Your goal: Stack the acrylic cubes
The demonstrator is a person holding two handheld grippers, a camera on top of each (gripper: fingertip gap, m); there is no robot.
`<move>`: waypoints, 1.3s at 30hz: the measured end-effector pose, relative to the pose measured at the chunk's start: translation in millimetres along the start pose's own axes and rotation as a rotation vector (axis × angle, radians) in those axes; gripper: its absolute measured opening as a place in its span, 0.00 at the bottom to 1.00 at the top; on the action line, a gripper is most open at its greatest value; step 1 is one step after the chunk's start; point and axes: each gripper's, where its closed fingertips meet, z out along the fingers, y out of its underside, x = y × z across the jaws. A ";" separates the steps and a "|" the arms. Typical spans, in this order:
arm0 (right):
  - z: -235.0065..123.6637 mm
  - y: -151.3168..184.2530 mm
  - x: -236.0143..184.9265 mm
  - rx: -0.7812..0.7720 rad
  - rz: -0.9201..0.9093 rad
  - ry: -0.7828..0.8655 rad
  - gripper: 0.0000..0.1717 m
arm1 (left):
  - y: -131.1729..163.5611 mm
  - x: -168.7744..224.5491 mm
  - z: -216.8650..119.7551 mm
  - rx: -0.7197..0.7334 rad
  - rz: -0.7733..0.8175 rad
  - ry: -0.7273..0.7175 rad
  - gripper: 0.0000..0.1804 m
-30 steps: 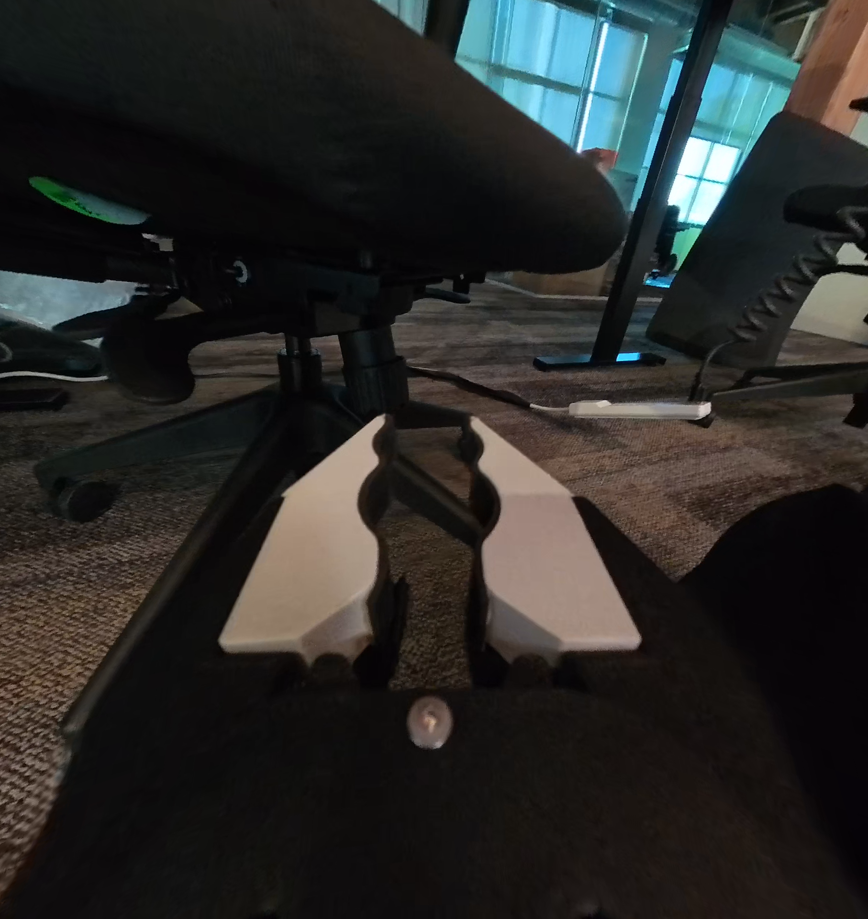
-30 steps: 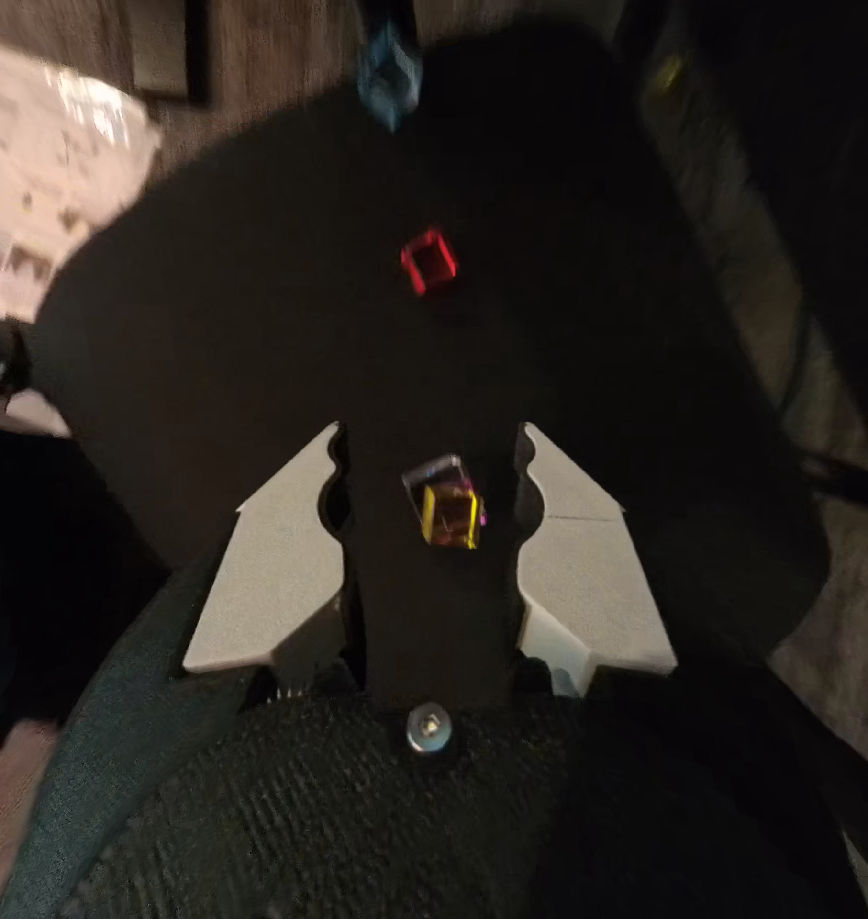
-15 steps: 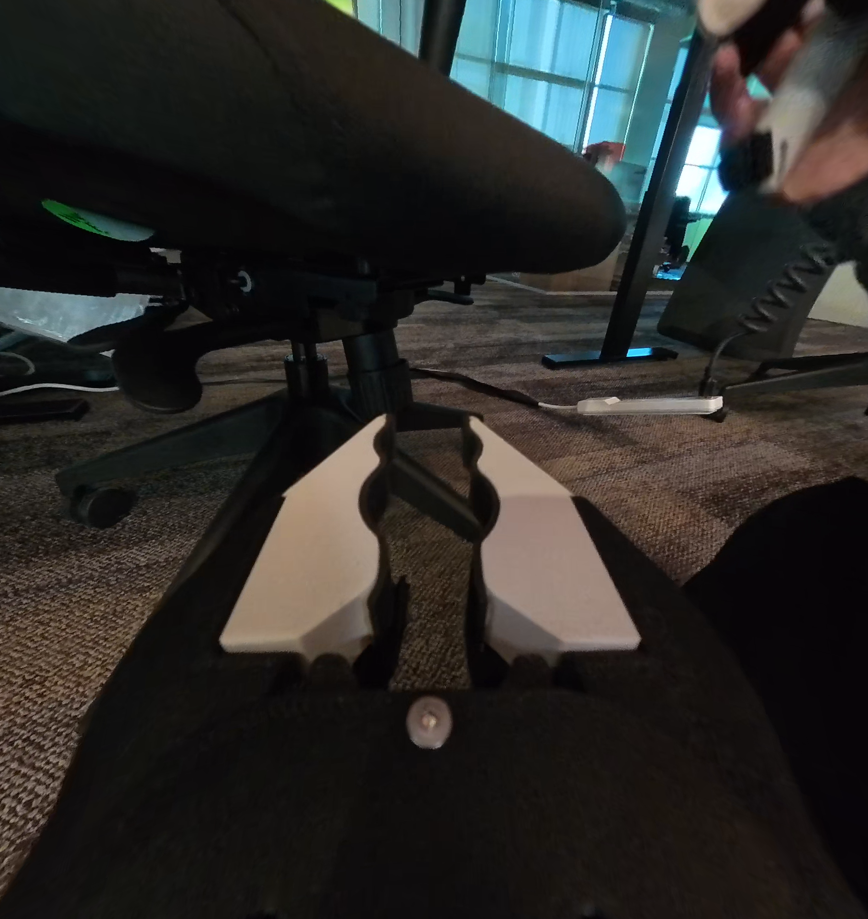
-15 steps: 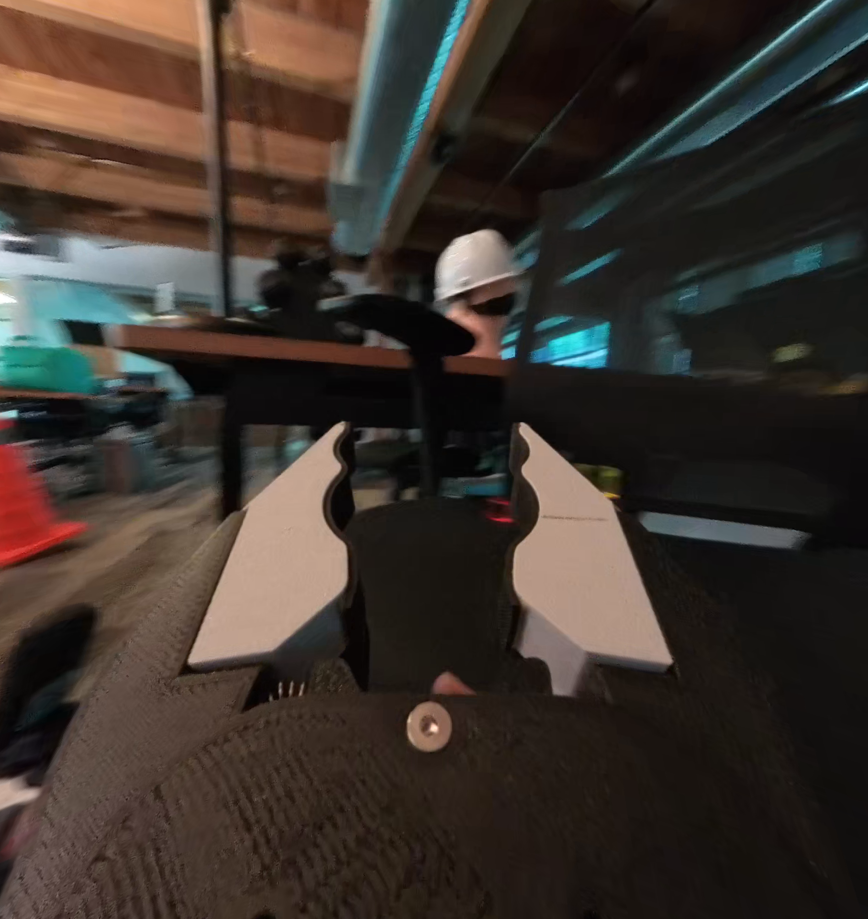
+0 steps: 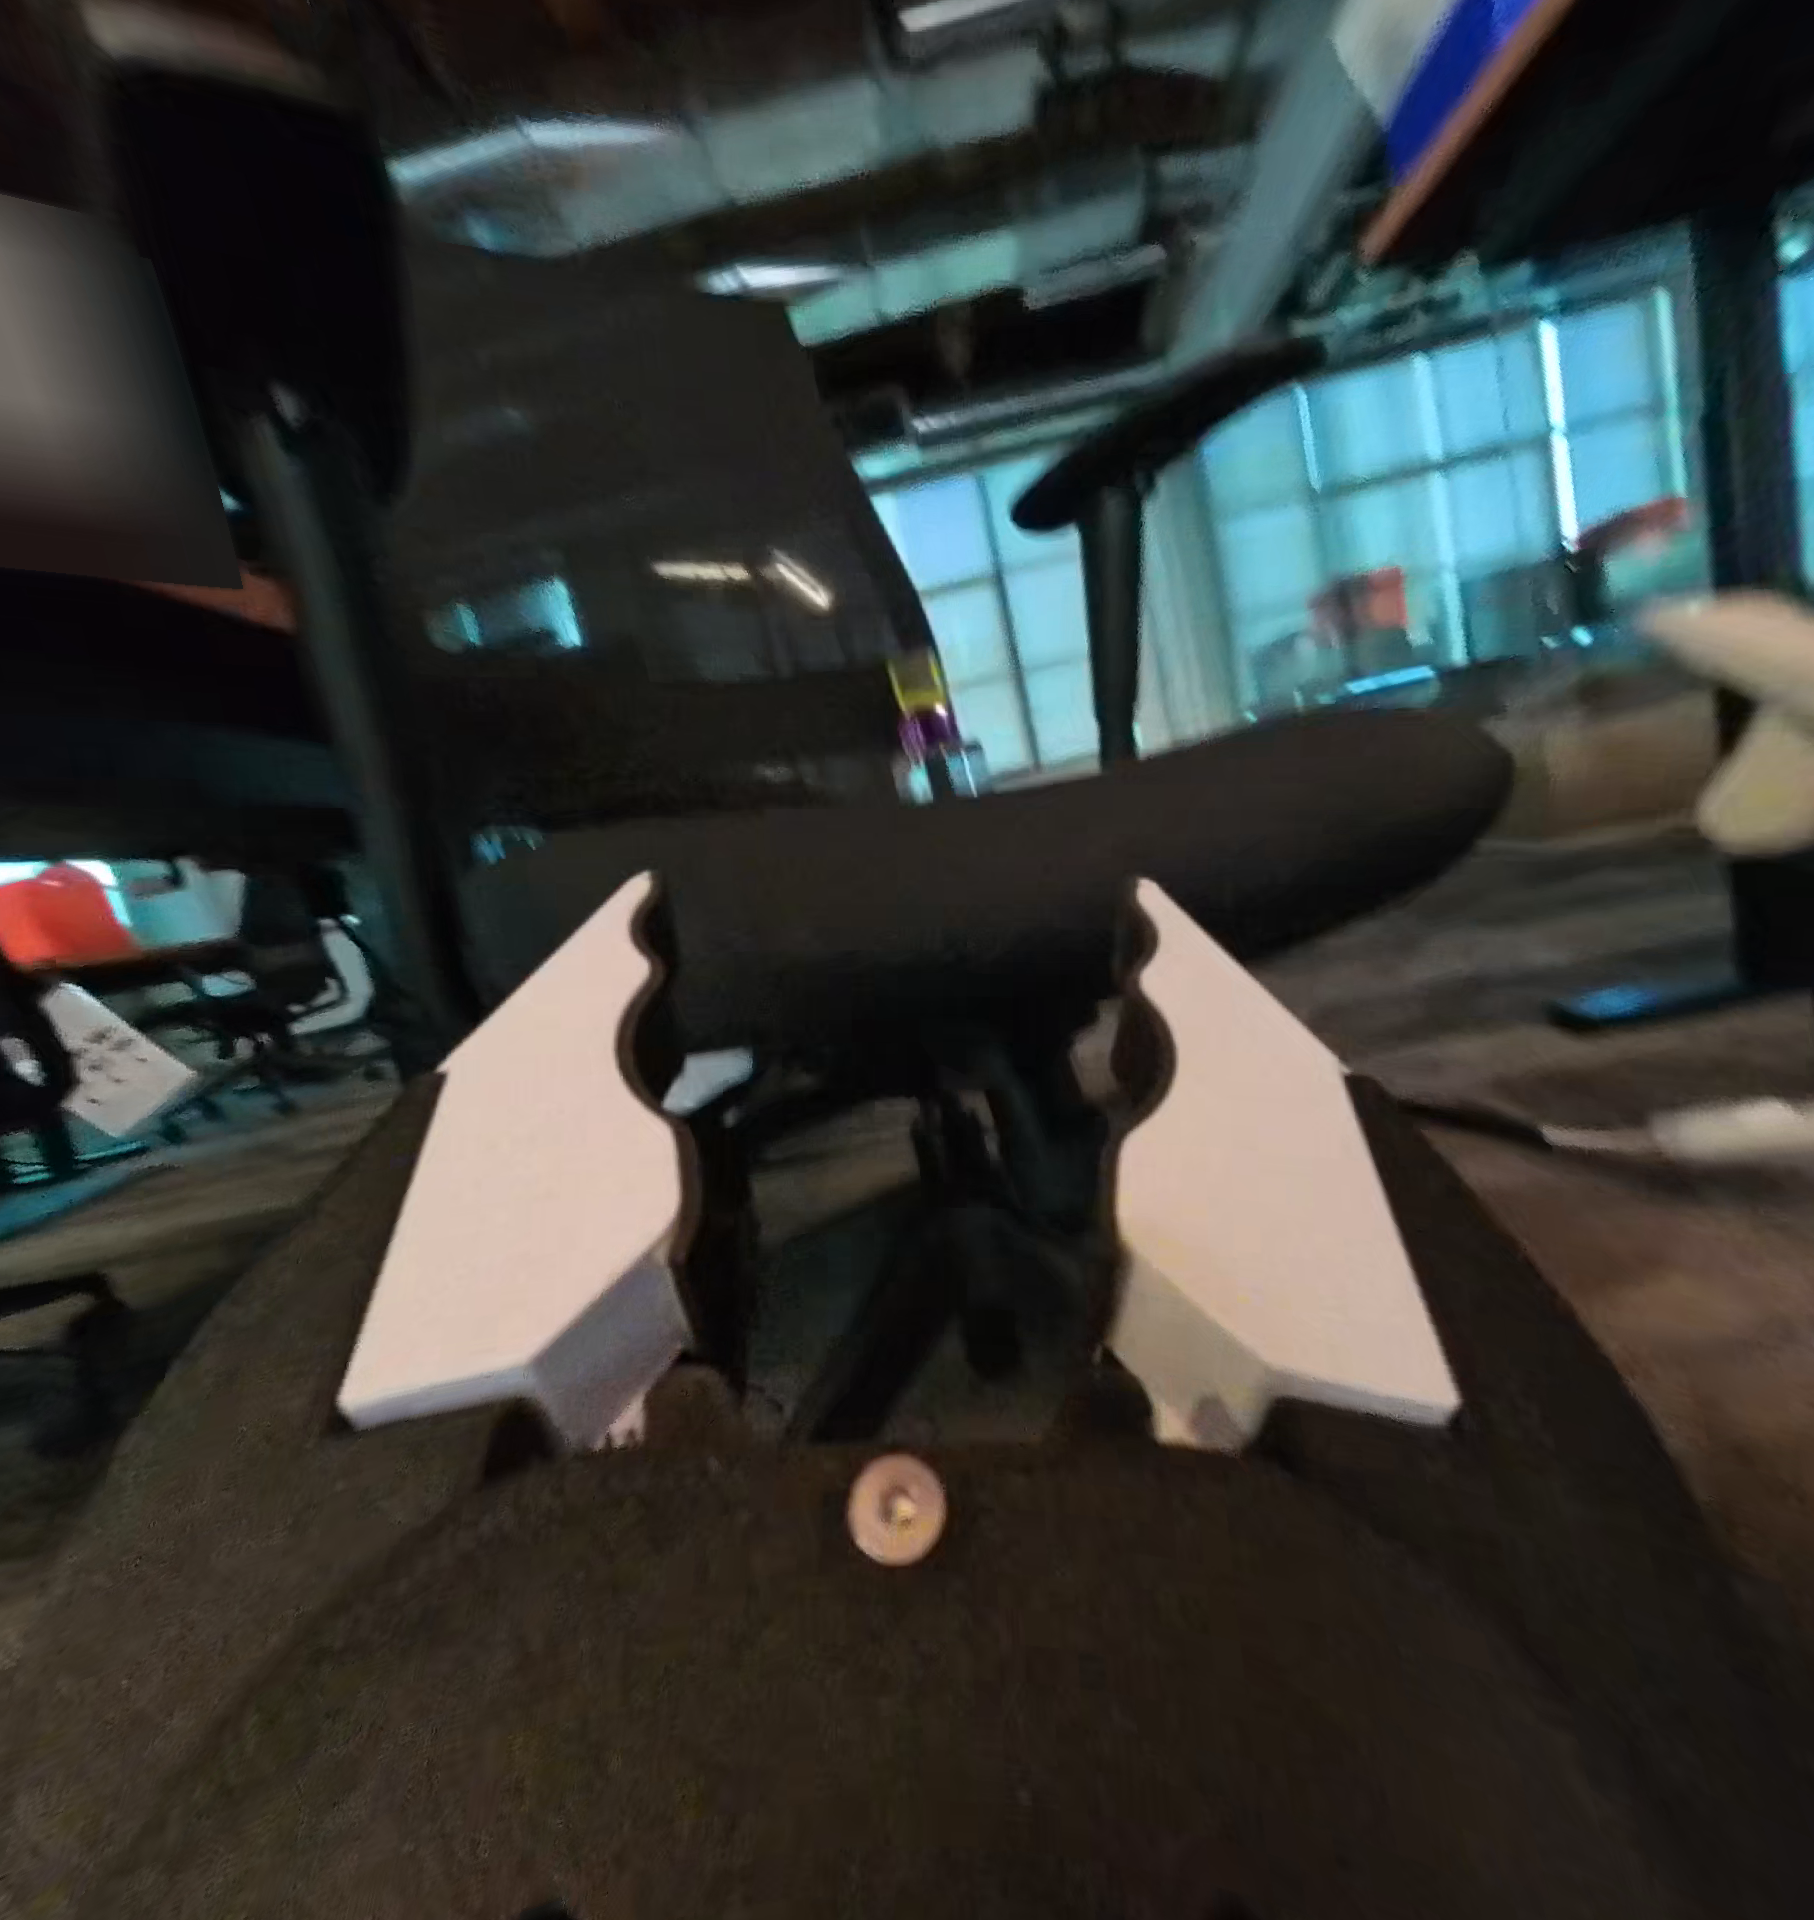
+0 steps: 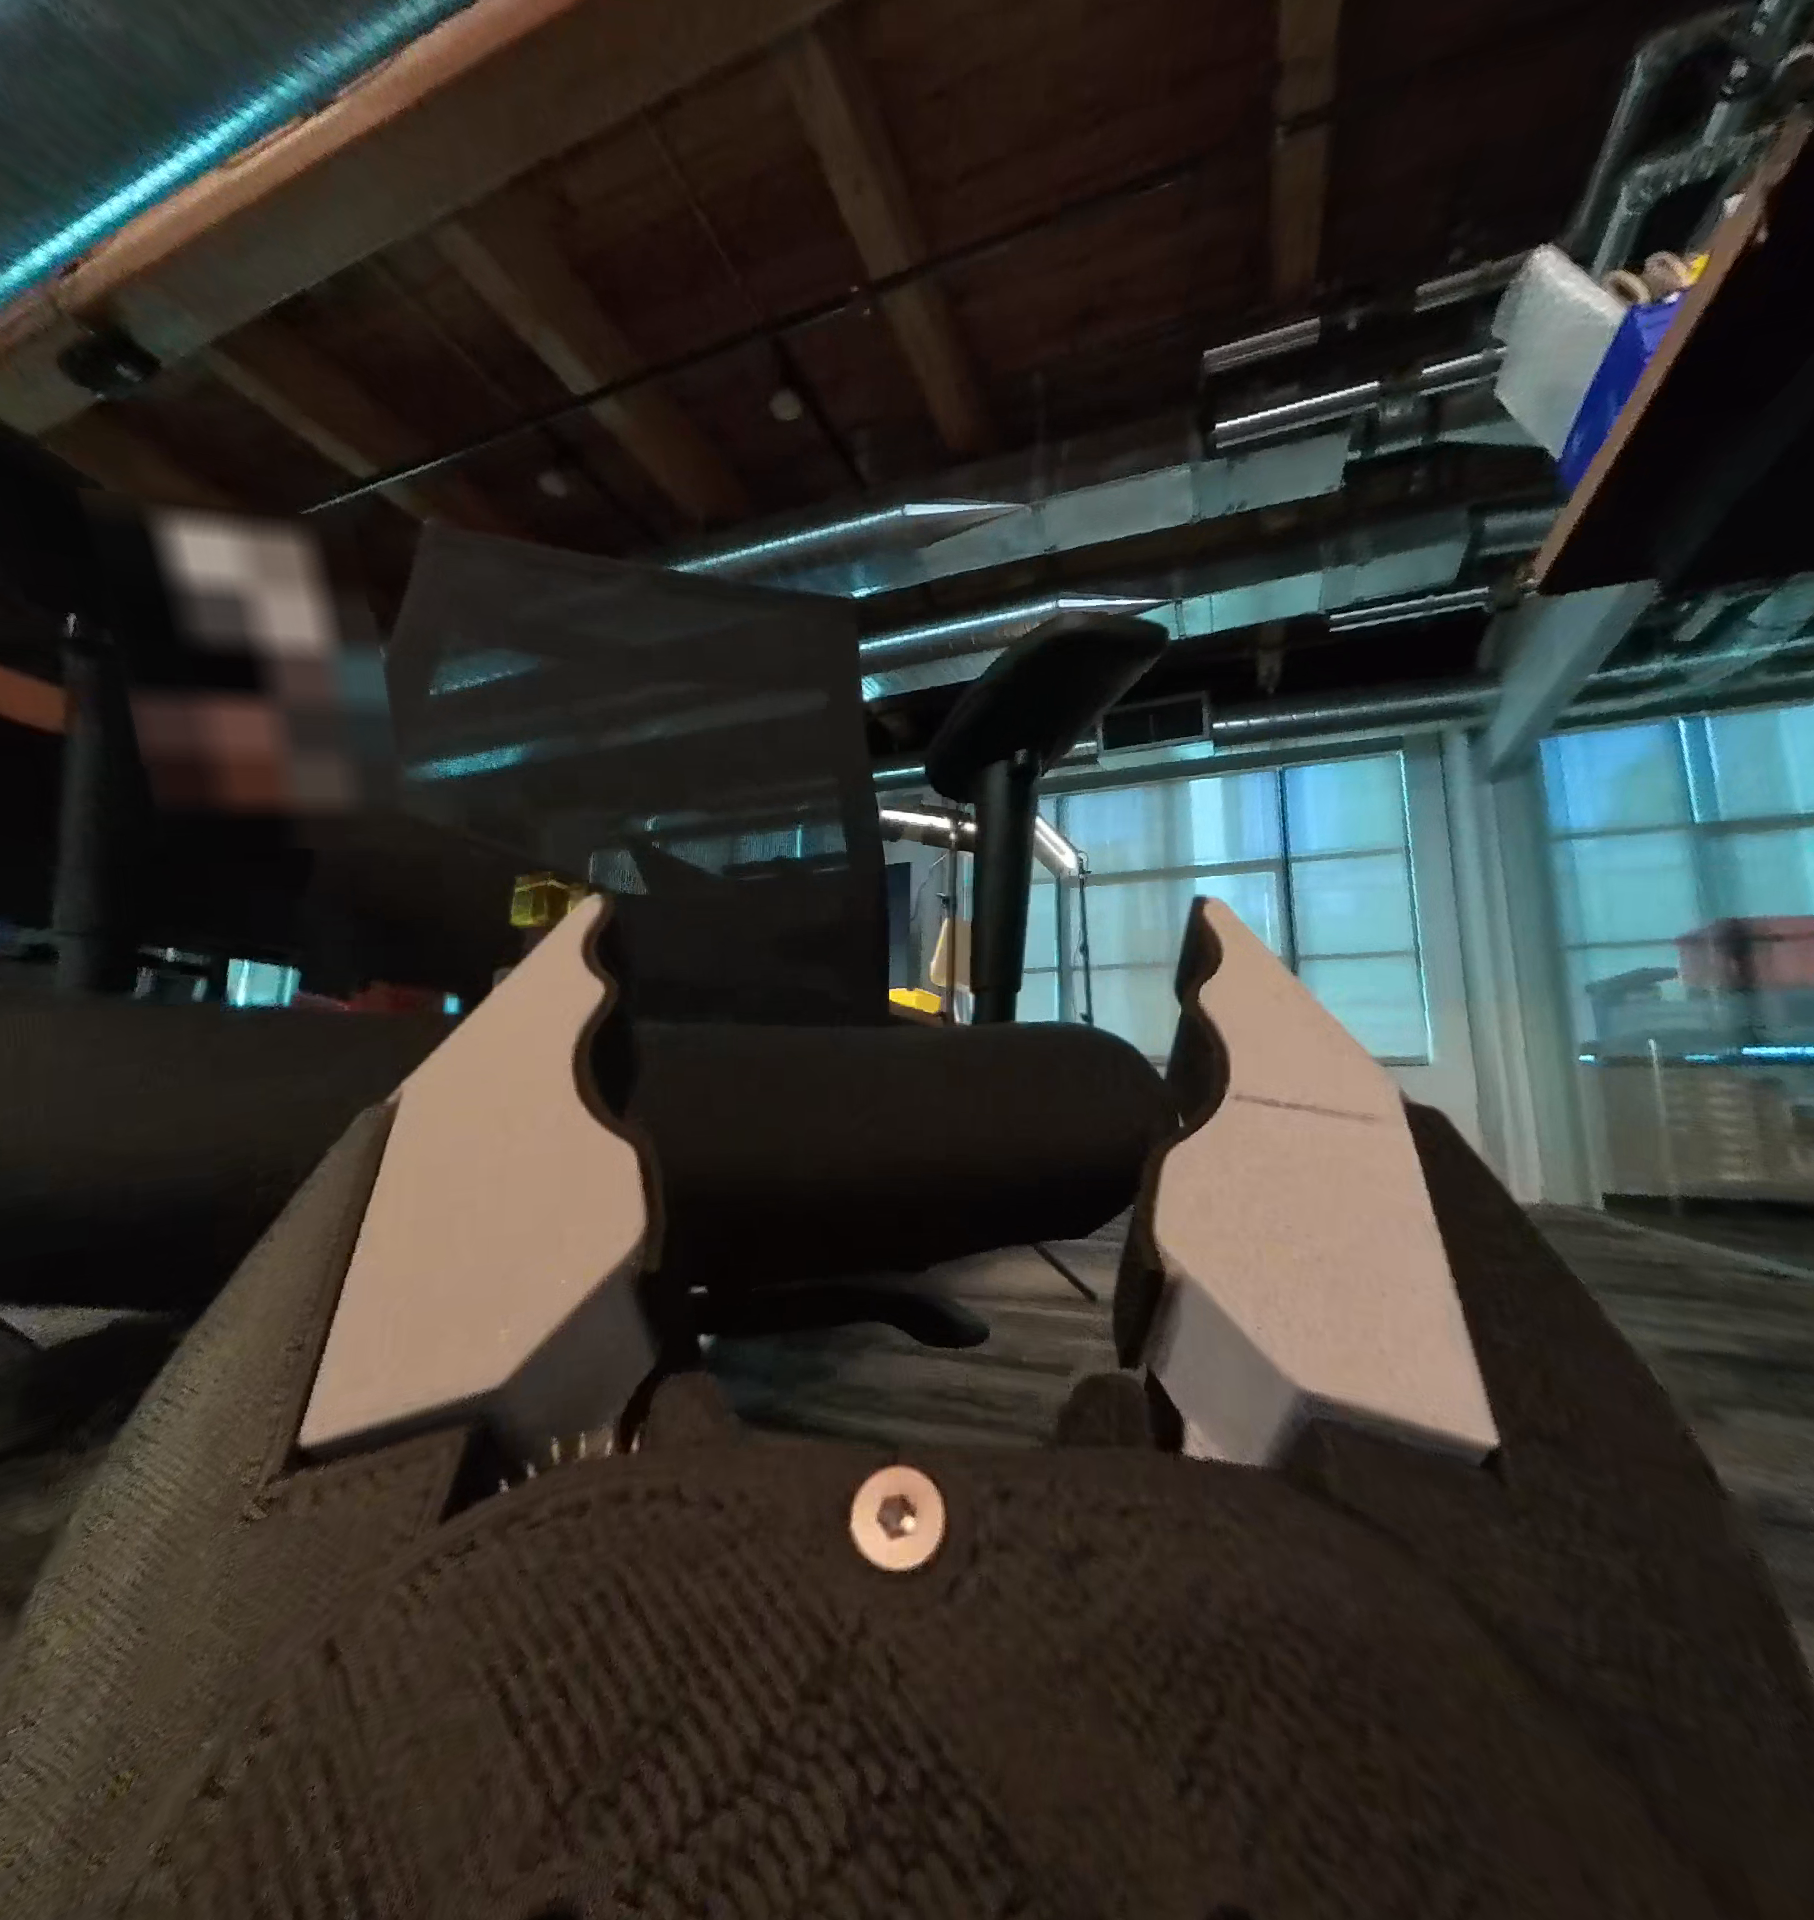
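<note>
Both grippers are low, in front of a black office chair. My left gripper (image 5: 892,888) is open and empty, level with the front edge of the chair seat (image 5: 1246,831). A small stack of translucent cubes (image 5: 924,717), yellow over purple over clear, stands on the seat beyond it. My right gripper (image 6: 900,909) is open wide and empty, facing the seat (image 6: 882,1143) from a little way off. A yellow cube (image 6: 544,899) shows just past its left fingertip, farther back on the seat. The right gripper also shows as a blur at the right edge of the left wrist view (image 5: 1765,748).
The chair's mesh backrest (image 6: 622,748) and armrest (image 6: 1048,686) rise behind the seat. A desk edge (image 6: 1713,395) overhangs at upper right, and its black leg (image 5: 1744,623) stands on the carpet. A white cable end (image 5: 1734,1127) lies on the carpet (image 5: 1557,1299) at right.
Both grippers opened wider on nothing. The left rose from under the seat to seat height. The right swung from looking down at cubes on the seat to a low level view.
</note>
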 end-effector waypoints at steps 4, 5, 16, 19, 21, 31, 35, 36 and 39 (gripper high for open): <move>-1.6 -4.5 -7.3 0.012 0.022 -0.027 0.61 | -51.8 -12.6 43.5 -0.071 0.025 -0.037 0.38; -1.9 -6.2 -8.1 0.017 0.028 -0.032 0.61 | -55.6 -13.2 63.1 -0.138 0.041 -0.004 0.35; -5.9 -6.8 1.4 0.001 0.074 -0.018 0.58 | 83.0 -109.1 266.1 -1.036 -0.033 -0.089 0.32; -7.8 -12.2 2.1 0.019 0.085 -0.025 0.57 | 112.9 -119.1 272.4 -1.162 -0.097 -0.157 0.34; -8.5 -16.6 3.3 0.036 0.090 -0.028 0.56 | 124.5 -121.1 272.5 -1.212 -0.115 -0.187 0.34; -7.3 -11.6 7.2 0.015 0.169 -0.044 0.54 | 73.5 -106.2 304.4 -1.103 0.061 -0.097 0.14; -5.2 -2.8 6.9 -0.013 0.211 -0.046 0.53 | 20.1 -55.4 328.3 -0.981 -0.013 0.091 0.15; -4.9 -1.2 6.1 -0.019 0.217 -0.049 0.53 | 12.2 -41.8 330.6 -0.978 -0.052 0.141 0.15; -4.4 2.5 2.3 -0.036 0.214 -0.062 0.53 | 5.0 -13.0 330.6 -1.025 -0.097 0.244 0.15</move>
